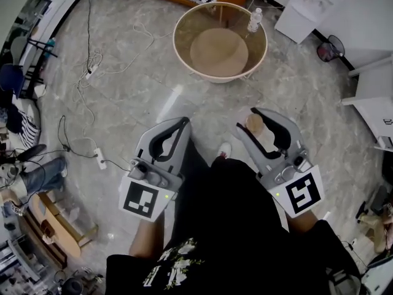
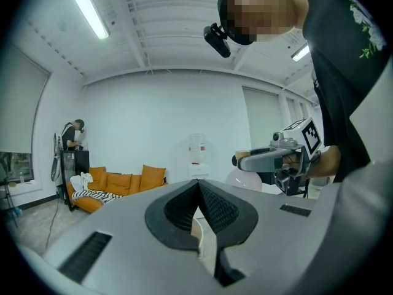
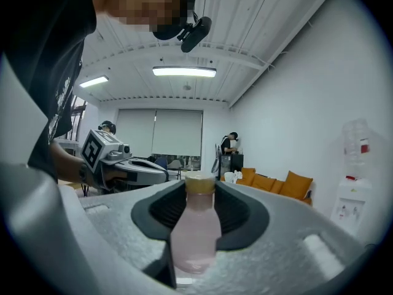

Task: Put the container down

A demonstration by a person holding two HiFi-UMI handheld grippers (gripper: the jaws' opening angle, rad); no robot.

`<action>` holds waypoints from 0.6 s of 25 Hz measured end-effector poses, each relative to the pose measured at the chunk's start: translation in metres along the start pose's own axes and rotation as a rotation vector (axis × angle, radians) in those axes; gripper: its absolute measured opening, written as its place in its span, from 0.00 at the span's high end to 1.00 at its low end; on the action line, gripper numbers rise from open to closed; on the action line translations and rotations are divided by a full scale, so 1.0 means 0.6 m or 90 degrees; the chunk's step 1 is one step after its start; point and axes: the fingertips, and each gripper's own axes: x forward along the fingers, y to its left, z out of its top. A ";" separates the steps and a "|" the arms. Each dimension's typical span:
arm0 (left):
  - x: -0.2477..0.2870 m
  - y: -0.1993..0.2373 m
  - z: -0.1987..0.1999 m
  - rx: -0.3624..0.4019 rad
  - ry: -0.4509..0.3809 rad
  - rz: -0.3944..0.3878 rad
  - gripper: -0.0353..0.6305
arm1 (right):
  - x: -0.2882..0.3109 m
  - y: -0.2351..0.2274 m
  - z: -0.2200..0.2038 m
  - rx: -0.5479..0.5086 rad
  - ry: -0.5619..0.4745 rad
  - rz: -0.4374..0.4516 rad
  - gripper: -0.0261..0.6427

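The right hand-held gripper (image 1: 253,113) is clamped on a small translucent pink plastic bottle (image 3: 195,229) with a tan cap. The bottle stands upright between the dark pads, in the air above the grey marble floor (image 1: 123,97) and short of the round tan-topped table (image 1: 182,54) with its cream rim. Beside it, the left hand-held gripper (image 1: 183,121) has its jaws together with nothing between them.

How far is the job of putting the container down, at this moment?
Done: the pink container is already gripped between the jaws of the right gripper. In hand: it is carried in the air above the floor, with the left gripper shut and empty. Left: setting it down and opening the jaws; the round table ahead seems a likely place.
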 end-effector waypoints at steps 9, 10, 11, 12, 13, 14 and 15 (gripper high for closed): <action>0.048 0.098 0.023 0.010 -0.011 -0.039 0.94 | 0.075 -0.045 0.026 -0.004 0.002 -0.055 0.76; 0.052 0.110 0.027 0.012 -0.012 -0.043 0.93 | 0.086 -0.047 0.030 -0.005 0.002 -0.057 0.76; 0.057 0.122 0.030 0.013 -0.013 -0.047 0.93 | 0.097 -0.051 0.034 -0.006 0.002 -0.060 0.76; 0.063 0.135 0.034 0.014 -0.014 -0.051 0.93 | 0.108 -0.056 0.038 -0.006 0.002 -0.064 0.76; 0.069 0.147 0.038 0.016 -0.016 -0.055 0.93 | 0.121 -0.060 0.040 -0.007 0.003 -0.067 0.76; 0.073 0.160 0.042 0.019 -0.019 -0.059 0.94 | 0.134 -0.064 0.042 -0.007 0.004 -0.071 0.76; 0.075 0.174 0.045 0.023 -0.020 -0.062 0.93 | 0.148 -0.066 0.044 -0.007 0.005 -0.074 0.76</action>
